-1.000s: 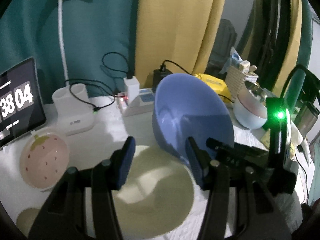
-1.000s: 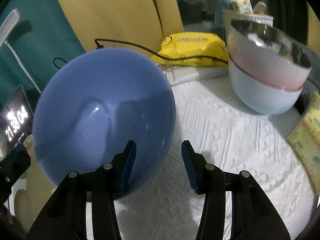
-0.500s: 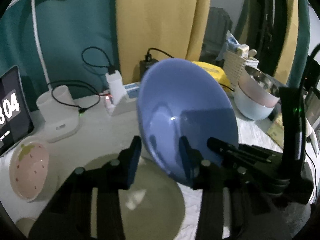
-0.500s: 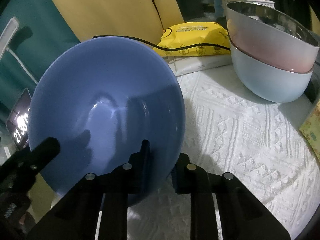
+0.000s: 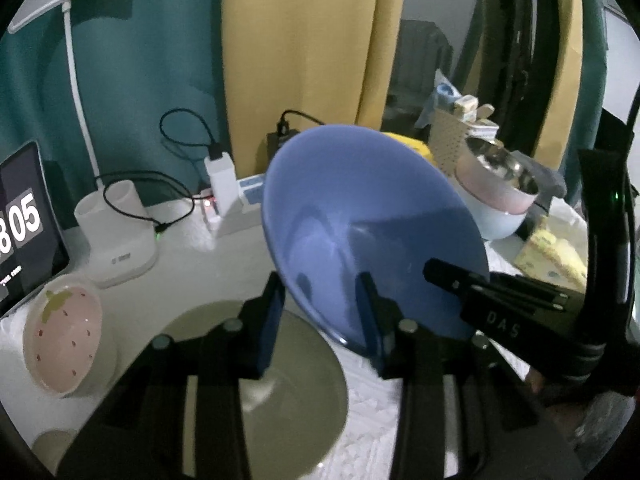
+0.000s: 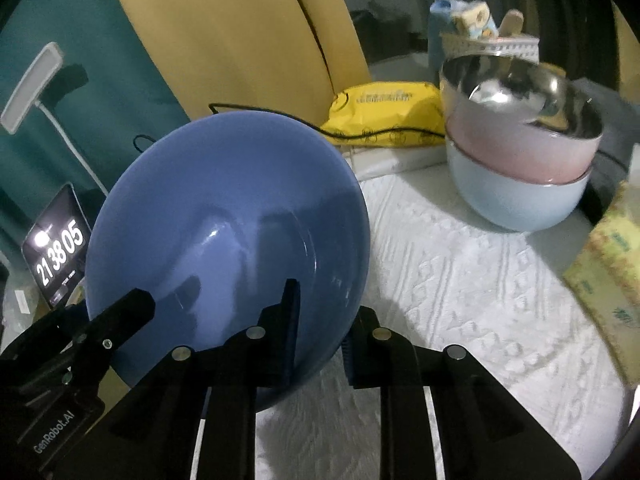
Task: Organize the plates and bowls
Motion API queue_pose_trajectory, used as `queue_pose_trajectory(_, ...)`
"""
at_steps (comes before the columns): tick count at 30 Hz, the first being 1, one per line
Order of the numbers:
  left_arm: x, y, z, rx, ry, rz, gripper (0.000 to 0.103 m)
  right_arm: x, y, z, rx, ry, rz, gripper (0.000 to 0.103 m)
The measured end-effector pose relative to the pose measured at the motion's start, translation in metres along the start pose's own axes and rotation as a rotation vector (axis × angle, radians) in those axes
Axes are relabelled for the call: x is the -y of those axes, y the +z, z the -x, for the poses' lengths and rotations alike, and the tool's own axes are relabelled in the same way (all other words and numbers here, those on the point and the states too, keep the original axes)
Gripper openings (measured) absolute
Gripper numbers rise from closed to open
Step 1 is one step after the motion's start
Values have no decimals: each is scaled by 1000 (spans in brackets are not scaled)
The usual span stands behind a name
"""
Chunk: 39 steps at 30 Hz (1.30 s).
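Blue bowl (image 6: pixel 224 236): tilted, raised above the white cloth (image 6: pixel 460 300) — over a grey-green plate (image 5: pixel 288 400).
Right gripper (image 6: pixel 320 344): just closed, pinching its rim.
Left gripper (image 5: pixel 320 320): just closed — clamped on its lower edge.

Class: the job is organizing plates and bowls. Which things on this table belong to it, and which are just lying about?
Belong to the job:
blue bowl
green plate
strawberry bowl
stacked bowls
left gripper
right gripper

Lying about:
clock tablet
desk lamp
yellow packet
charger
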<state>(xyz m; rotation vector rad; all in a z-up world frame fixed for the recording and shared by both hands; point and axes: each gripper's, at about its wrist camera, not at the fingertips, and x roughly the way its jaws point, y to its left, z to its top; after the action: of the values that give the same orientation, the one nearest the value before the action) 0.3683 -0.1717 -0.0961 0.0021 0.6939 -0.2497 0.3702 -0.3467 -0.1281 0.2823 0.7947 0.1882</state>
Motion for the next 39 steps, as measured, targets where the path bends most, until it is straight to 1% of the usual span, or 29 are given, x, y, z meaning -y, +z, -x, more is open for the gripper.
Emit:
queue_pose_trajectory(4, 5, -1, 15, 20, -16, -6, 38, -1, -2, 17, 13, -10, -7, 20)
queue_pose_trajectory(6, 8, -2, 22, 31, -21, -8, 38, -1, 0, 18, 17, -14, -8, 20)
queue_pose_trajectory(17, 16, -9, 62, 75, -43, -9, 38, -14, -8, 63, 54, -35, 15, 20)
queue_pose_trajectory(21, 16, -16, 73, 76, -49, -3, 38, -21, -16, 75, 58, -53, 38, 21)
queue_pose_trajectory(29, 9, -36, 95, 68, -60, 15, 38, -36, -41, 98, 45, -50, 67, 21)
queue_pose_trajectory(33, 8, -47, 104, 61, -72, 20, 38, -43, -55, 108, 34, -57, 89, 21)
queue_pose_trajectory(39, 9, -68, 112, 34, -69, 17, 38, -48, -75, 116, 12, -70, 104, 21)
